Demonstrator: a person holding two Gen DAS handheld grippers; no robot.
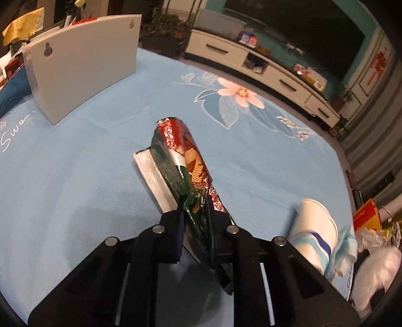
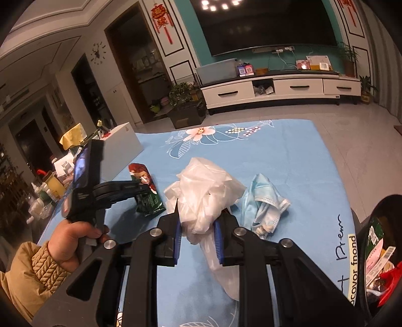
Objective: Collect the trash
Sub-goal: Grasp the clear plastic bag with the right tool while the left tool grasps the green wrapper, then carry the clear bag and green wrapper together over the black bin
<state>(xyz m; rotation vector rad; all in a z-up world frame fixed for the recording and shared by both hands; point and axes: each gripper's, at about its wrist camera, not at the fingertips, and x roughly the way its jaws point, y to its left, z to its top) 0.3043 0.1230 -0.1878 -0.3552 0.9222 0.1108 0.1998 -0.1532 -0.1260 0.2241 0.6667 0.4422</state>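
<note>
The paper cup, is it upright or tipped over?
Tipped over: the paper cup lies on its side on the blue cloth, open mouth facing away.

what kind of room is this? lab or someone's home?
Almost certainly a home living room: a big wall-mounted TV above a white drawer console, a red Chinese knot decoration beside it, and potted plants on the floor. The work surface is a blue floral cloth.

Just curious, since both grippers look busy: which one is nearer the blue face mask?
Right. The right gripper, shut on the white plastic bag, sits just beside the blue face mask; the left gripper holds the wafer wrapper farther left.
</note>
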